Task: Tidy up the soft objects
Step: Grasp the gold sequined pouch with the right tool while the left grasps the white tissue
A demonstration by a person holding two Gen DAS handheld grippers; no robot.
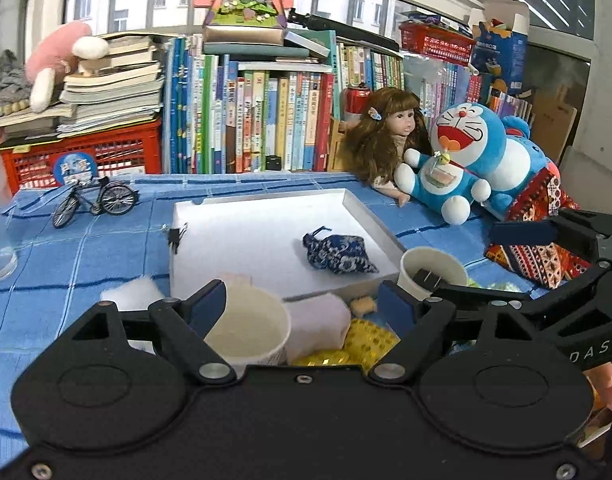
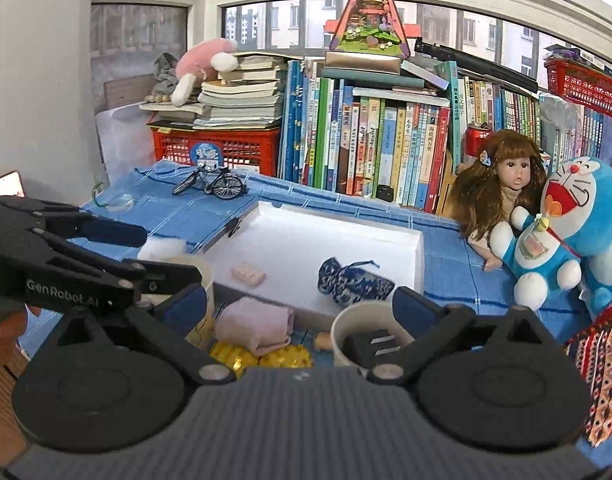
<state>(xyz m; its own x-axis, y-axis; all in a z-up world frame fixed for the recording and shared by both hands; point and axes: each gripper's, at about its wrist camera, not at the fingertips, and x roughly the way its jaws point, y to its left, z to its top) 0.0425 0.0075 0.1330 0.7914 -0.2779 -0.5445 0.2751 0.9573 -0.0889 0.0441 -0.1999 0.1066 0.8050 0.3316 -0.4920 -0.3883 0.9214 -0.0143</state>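
Left hand-held gripper: matte black body, two round domed covers, silver pivot screws, blue pads on fingers. Right hand-held gripper: grey ribbed top, black linkages, same blue pads. White "GenRobot.AI" lettering on side. Bare fingertips behind lettering.

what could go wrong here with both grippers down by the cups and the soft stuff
1. The left gripper is open beside a paper cup; reaching for the pink folded cloth might tip it.
2. The right gripper sits over the other cup, which holds a dark block; a nudge may spill it.
3. Both grippers are close together and may collide.
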